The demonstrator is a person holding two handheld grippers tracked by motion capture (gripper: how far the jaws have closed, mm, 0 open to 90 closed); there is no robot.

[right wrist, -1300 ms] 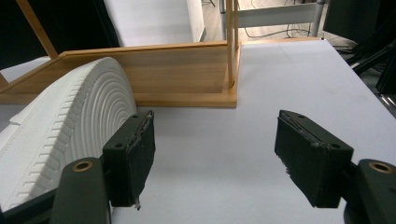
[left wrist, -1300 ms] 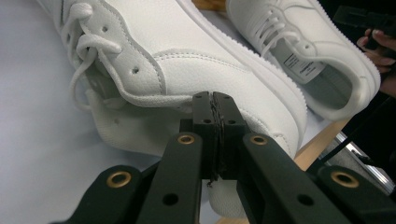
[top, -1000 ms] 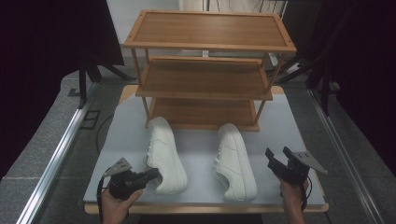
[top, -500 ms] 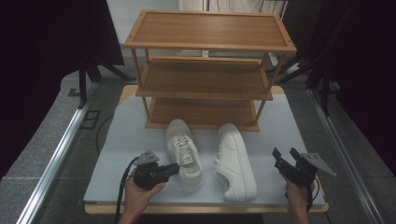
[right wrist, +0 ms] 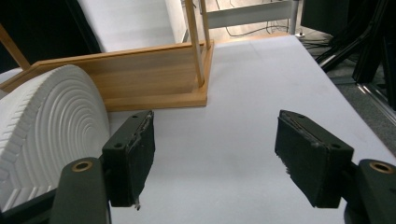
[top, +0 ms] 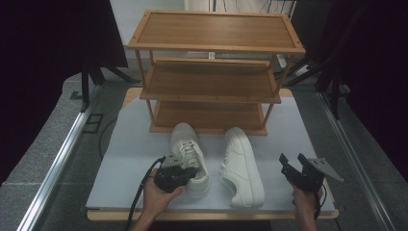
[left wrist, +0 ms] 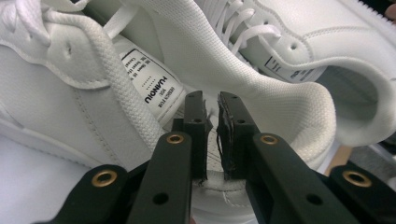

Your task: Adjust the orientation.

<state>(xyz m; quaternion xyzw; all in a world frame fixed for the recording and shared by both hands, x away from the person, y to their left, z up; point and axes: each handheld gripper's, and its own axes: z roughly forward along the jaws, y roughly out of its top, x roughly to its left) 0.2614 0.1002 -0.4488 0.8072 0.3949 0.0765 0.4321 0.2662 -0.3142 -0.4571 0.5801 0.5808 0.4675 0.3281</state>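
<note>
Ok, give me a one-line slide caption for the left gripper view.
Left gripper pinching the heel collar of a white sneaker, its size label showing inside.

Quick count of what's on the table: two white lace-up leather sneakers, the left sneaker (top: 189, 156) sitting upright and the right sneaker (top: 243, 166) tipped on its side just beside it. One three-tier wooden shoe rack (top: 211, 72) at the far end, so three shelves total. One pale grey tabletop (top: 298, 125) under it all. Two black two-jaw grippers as well, the left gripper (top: 185, 174) and the right gripper (top: 294, 163), one per hand.
</note>
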